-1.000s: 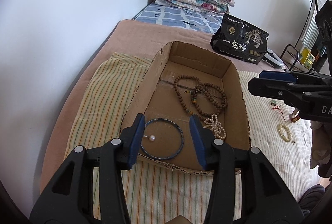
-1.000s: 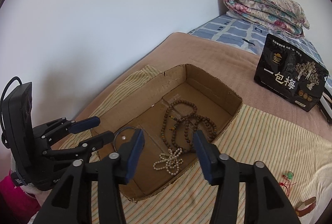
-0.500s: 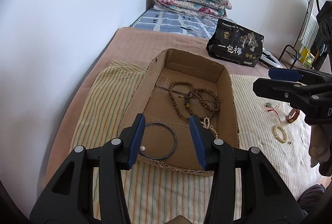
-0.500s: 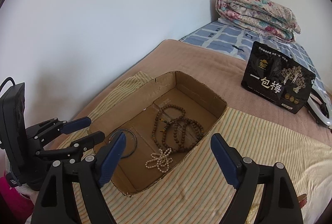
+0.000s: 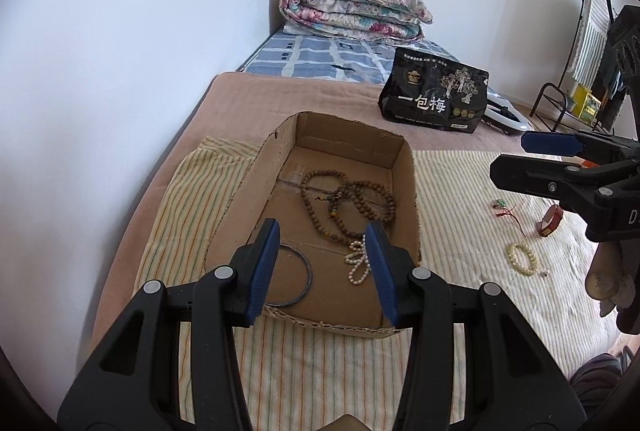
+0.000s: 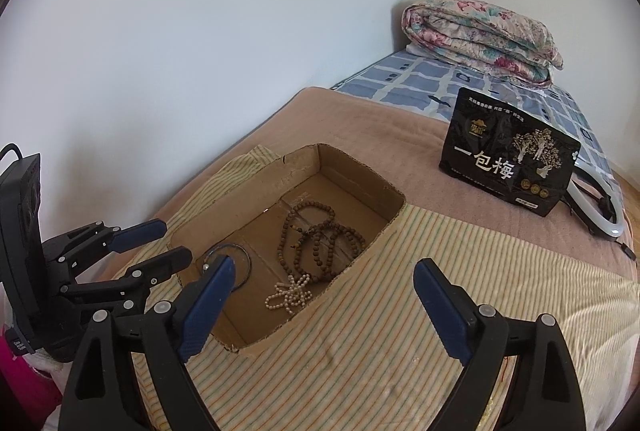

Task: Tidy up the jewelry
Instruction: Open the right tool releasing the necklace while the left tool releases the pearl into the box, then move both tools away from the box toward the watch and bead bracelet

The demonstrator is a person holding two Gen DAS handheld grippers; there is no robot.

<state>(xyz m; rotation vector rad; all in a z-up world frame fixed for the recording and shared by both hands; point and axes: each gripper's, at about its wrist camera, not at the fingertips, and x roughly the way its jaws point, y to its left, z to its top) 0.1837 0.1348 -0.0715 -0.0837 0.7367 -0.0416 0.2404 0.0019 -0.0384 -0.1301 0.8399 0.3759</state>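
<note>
An open cardboard box [image 5: 406, 167] [image 6: 394, 209] lies on the striped cloth. It holds brown bead strands [image 5: 352, 203] [image 6: 320, 243], a white pearl strand [image 5: 358, 263] [image 6: 290, 295] and a dark hoop with a pearl [image 5: 298, 275] [image 6: 240, 261]. My left gripper [image 5: 322, 263] [image 6: 160, 243] is open and empty above the box's near end. My right gripper [image 6: 322, 303] [image 5: 508, 157] is wide open and empty, over the cloth right of the box. On the cloth lie a white bead bracelet [image 5: 522, 259], a red band [image 5: 551, 220] and a red cord with a green charm [image 5: 506, 209].
A black snack bag [image 5: 434, 95] [image 6: 508, 163] stands behind the box, with a white ring light [image 6: 600, 207] beside it. A folded floral quilt [image 5: 354, 9] lies at the bed's far end. A wall runs along the left. A metal rack [image 5: 576, 79] stands at the right.
Both grippers have pulled back and up from the box. My right gripper has opened wider and shifted right, over the cloth. The jewelry in the box has not moved.
</note>
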